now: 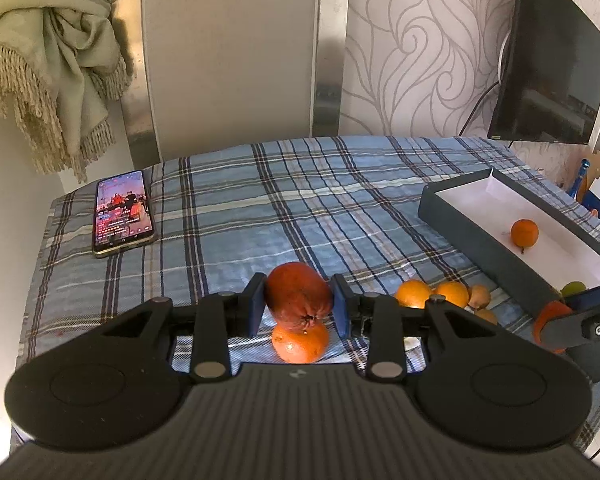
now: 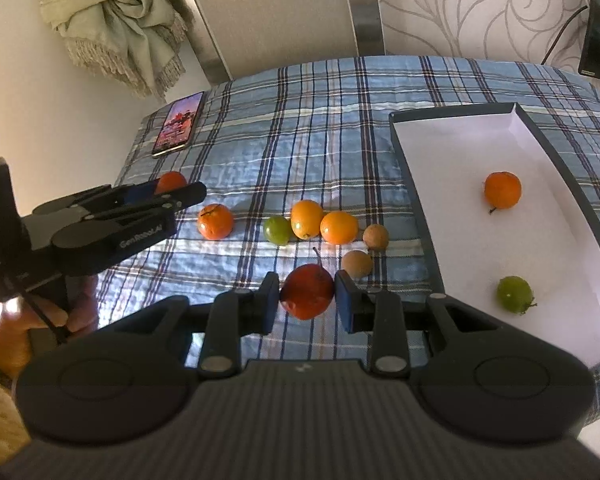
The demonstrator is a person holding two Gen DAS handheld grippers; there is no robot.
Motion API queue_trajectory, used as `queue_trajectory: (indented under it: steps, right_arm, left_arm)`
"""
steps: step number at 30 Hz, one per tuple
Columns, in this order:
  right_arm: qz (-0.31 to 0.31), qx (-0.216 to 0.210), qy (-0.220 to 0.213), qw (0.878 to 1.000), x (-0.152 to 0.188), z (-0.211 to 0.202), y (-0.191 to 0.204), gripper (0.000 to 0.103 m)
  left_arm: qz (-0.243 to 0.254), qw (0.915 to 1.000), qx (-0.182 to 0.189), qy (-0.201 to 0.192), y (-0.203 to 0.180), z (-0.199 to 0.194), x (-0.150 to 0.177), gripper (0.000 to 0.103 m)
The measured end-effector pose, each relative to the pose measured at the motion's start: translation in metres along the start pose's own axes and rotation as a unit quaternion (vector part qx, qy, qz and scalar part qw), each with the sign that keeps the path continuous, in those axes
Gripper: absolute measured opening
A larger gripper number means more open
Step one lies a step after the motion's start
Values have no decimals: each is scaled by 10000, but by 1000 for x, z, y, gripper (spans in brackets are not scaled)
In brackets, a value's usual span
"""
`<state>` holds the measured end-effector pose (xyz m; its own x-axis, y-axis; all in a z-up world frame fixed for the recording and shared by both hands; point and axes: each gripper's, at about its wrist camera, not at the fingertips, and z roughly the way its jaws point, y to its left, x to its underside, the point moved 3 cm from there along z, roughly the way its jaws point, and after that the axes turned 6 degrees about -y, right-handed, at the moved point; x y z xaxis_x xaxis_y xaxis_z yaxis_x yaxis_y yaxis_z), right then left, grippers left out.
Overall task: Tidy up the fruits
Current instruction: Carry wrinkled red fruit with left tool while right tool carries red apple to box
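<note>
Both tongs pinch fruit to carry it: left tongs (image 1: 299, 305) a wrinkled reddish-orange fruit (image 1: 297, 298), right tongs (image 2: 307, 297) a red stemmed fruit (image 2: 307, 291), bound for the white-lined dark box (image 2: 428, 216).

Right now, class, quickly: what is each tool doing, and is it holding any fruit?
Left tool: closed on a reddish-orange fruit, held above the plaid cloth.
Right tool: closed on a red fruit with a stem, beside the box.
</note>
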<state>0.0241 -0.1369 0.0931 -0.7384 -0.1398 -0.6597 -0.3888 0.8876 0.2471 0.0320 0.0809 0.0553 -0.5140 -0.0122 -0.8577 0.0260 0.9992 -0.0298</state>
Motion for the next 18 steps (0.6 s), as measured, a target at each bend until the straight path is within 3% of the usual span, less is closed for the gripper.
queue_trajectory:
  steps: [18]
  right_arm:
    - [-131,-291,61,9995,-4,4,-1,33]
  left_arm:
    - [71,9999,-145,-60,-10,-4,-6,40]
